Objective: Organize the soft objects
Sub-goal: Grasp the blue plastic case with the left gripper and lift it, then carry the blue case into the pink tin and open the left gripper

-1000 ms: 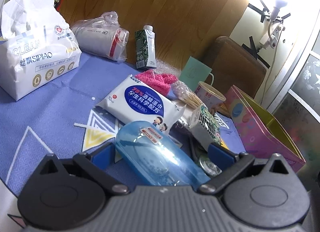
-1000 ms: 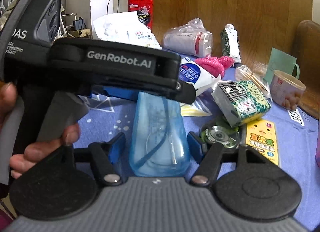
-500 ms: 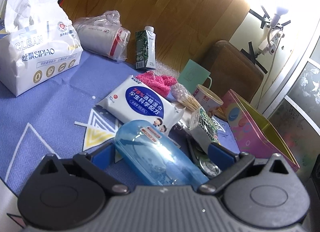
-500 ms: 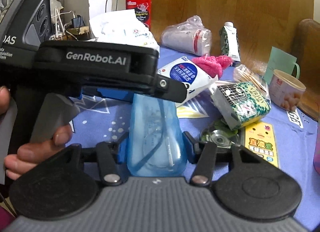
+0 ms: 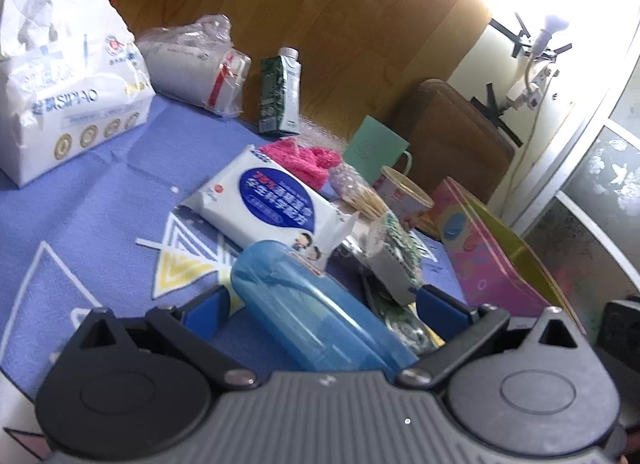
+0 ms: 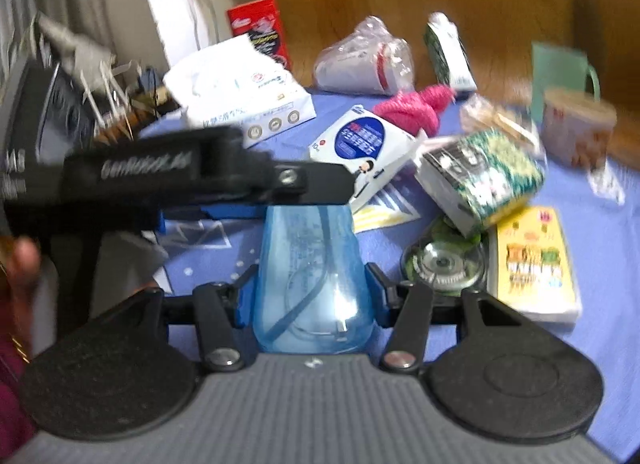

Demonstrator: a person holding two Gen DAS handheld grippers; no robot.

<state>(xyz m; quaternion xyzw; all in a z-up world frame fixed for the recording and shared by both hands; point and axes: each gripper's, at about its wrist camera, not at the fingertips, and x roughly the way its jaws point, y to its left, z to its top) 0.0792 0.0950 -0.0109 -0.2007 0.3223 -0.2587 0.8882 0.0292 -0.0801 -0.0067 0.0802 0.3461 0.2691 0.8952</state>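
Observation:
A translucent blue plastic case (image 5: 316,312) lies between both grippers. My right gripper (image 6: 310,296) is shut on the case (image 6: 308,276), its blue pads pressing both sides. My left gripper (image 5: 320,306) is open, its fingers (image 5: 206,306) standing wide on either side of the case; its body (image 6: 180,176) crosses above the case in the right wrist view. A white and blue wet-wipes pack (image 5: 272,204) lies just beyond, with a pink fluffy cloth (image 5: 304,160) behind it. A large white tissue pack (image 5: 60,104) stands at the far left.
On the blue cloth-covered table (image 5: 80,216) are a green patterned packet (image 6: 484,180), a round metal tin (image 6: 442,264), a yellow box (image 6: 534,264), a milk carton (image 5: 280,96), a bagged white roll (image 5: 192,64), a paper cup (image 5: 404,194) and a pink open box (image 5: 492,260).
The right gripper has closed onto the blue case and lifted, so its view now looks down more steeply on the table. The left gripper has stayed open around the case.

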